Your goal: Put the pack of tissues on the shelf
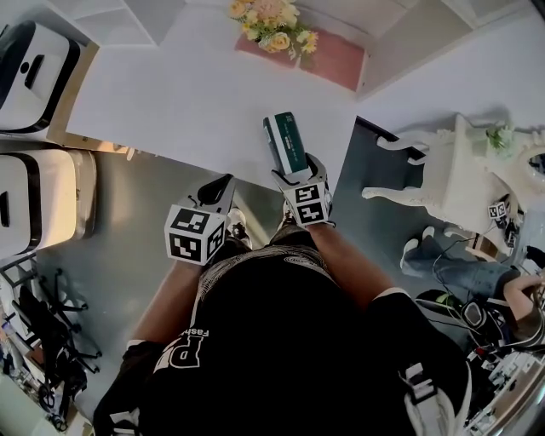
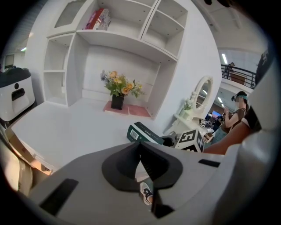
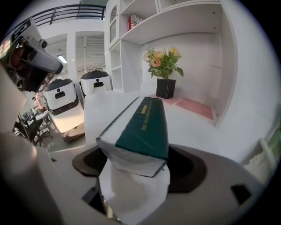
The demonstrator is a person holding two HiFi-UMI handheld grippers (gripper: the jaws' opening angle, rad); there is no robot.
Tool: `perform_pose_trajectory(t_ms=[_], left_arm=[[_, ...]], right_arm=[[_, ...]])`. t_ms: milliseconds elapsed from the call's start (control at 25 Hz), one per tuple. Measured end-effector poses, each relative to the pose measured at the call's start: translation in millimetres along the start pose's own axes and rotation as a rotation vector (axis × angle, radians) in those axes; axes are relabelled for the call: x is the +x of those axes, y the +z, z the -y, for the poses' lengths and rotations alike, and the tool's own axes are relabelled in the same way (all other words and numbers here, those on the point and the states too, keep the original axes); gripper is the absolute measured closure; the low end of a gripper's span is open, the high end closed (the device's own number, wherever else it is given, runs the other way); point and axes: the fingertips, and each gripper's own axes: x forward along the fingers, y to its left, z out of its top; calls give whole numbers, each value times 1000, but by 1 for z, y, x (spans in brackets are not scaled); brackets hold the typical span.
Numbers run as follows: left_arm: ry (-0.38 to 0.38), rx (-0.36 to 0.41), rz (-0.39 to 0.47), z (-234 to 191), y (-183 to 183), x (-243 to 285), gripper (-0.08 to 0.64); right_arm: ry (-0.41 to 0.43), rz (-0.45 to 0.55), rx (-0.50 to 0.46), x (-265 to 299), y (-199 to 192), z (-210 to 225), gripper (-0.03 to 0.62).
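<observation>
white ledge of a shelf unit fills the upper half of the head view. the pack of tissues, green on top with white sides, sits at the ledge's near edge, just right of the frame's centre. its near end is between the jaws of the right gripper. those jaws are spread wide, one on each side of the pack, and the right gripper view shows dark pad clear of its sides. the left gripper, lower left of the pack and apart from it, has its jaws pressed together at the tips on nothing. only the left gripper view shows the pack's barcode end and a red box on the top shelf. flowers beside a pink mat stand beyond the pack.
</observation>
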Motion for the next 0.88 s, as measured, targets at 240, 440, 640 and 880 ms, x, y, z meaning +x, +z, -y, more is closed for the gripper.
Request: perform_pose_trajectory(t_ms=[240, 440, 640, 880], left_arm=[[-3, 0, 18, 3, 5, 3, 546], [-8, 5, 38, 7, 12, 4, 546], [-20, 31, 64, 13, 24, 1, 546], [-26, 58, 83, 14, 35, -2, 546]], right_arm=[[51, -25, 14, -4, 0, 4, 195], [102, -20, 60, -17, 13, 7, 207], [111, -7, 97, -29, 21, 10, 213], [114, 23, 117, -48, 34, 15, 215]])
